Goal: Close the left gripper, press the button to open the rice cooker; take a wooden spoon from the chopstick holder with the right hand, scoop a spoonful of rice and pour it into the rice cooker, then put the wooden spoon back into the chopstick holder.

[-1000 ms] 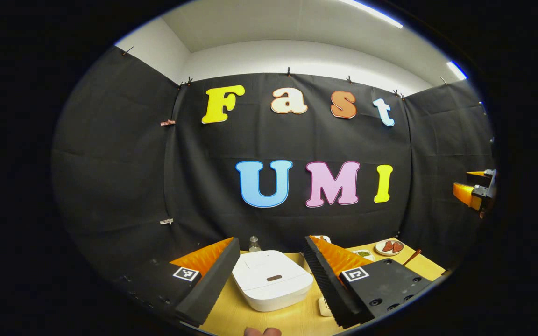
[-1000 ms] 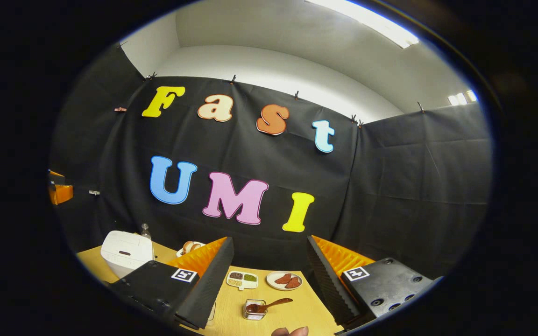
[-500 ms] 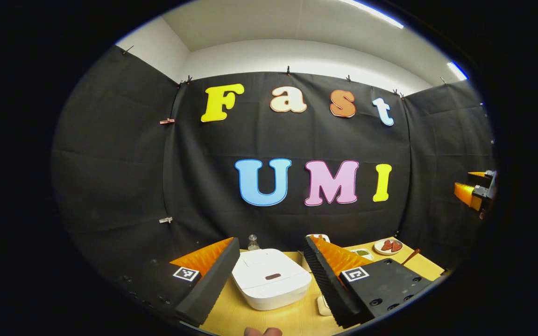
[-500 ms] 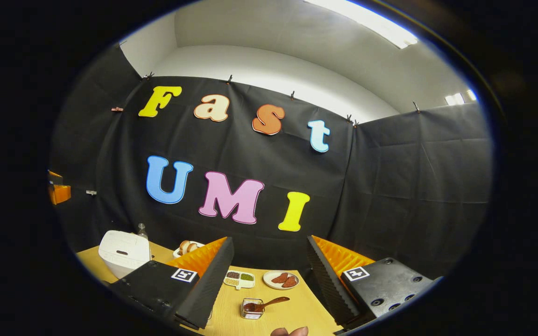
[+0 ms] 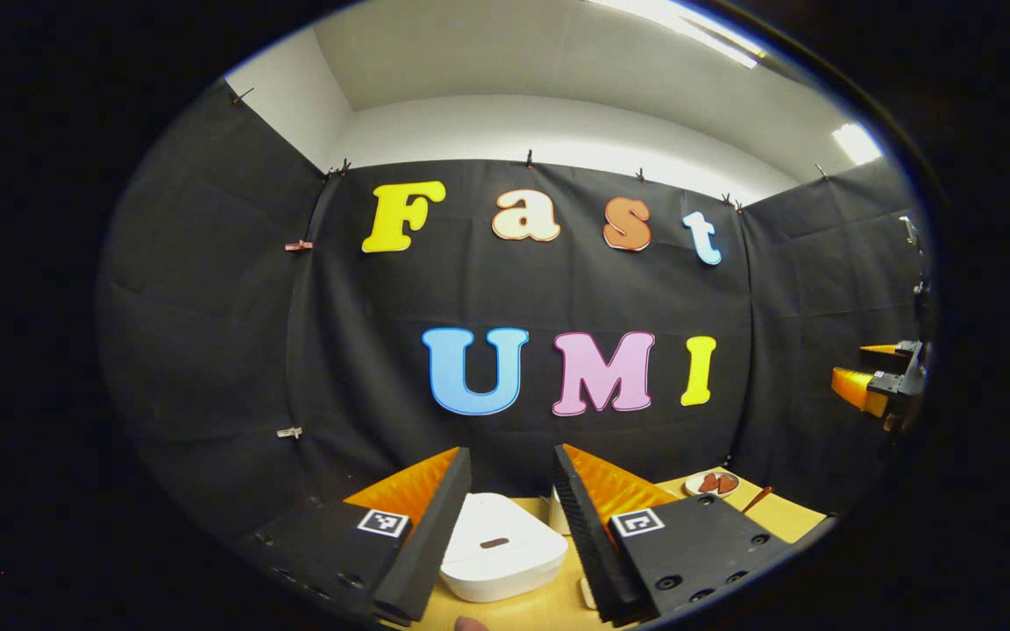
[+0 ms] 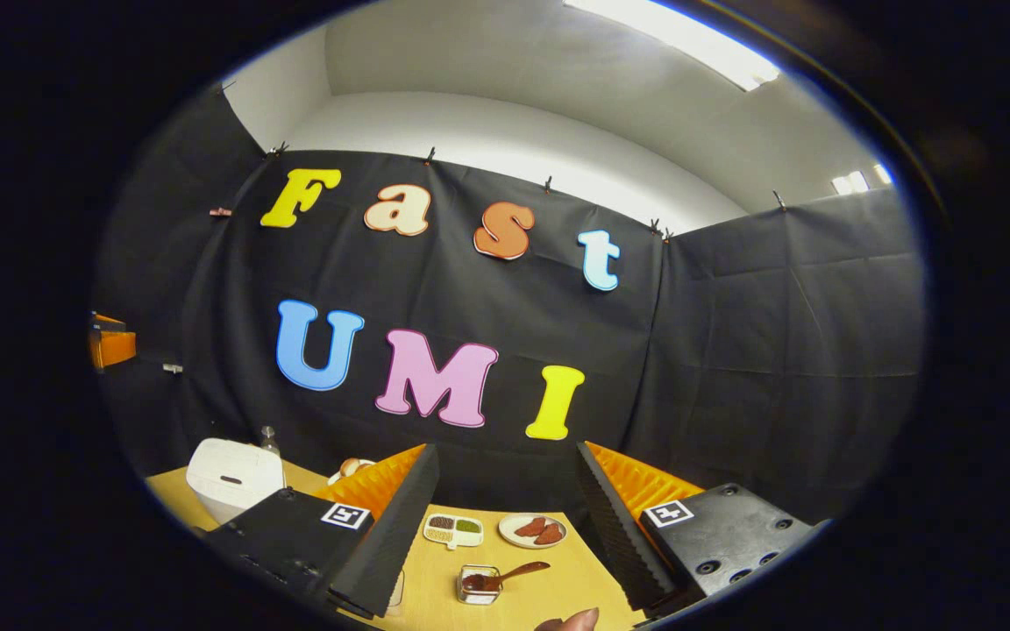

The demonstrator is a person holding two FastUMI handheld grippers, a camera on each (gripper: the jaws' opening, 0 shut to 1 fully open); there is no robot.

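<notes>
Where the wooden table [image 6: 549,592] shows between the right gripper's fingers, a small clear square container [image 6: 477,585] stands with a wooden spoon [image 6: 509,576] resting in it, bowl down in dark contents, handle slanting up to the right. Behind it sit a divided white dish [image 6: 452,529] of brown and green grains and a round plate [image 6: 532,530] with reddish-brown pieces. The white rice cooker [image 5: 498,554] stands lid down, framed between the left gripper's fingers – not touched by them. Left gripper [image 5: 512,491]: fingers parted a moderate way, nothing held. Right gripper [image 6: 508,495]: spread wider, nothing held – well above the table. The rice cooker also sits at the table's far left in the right gripper view.
</notes>
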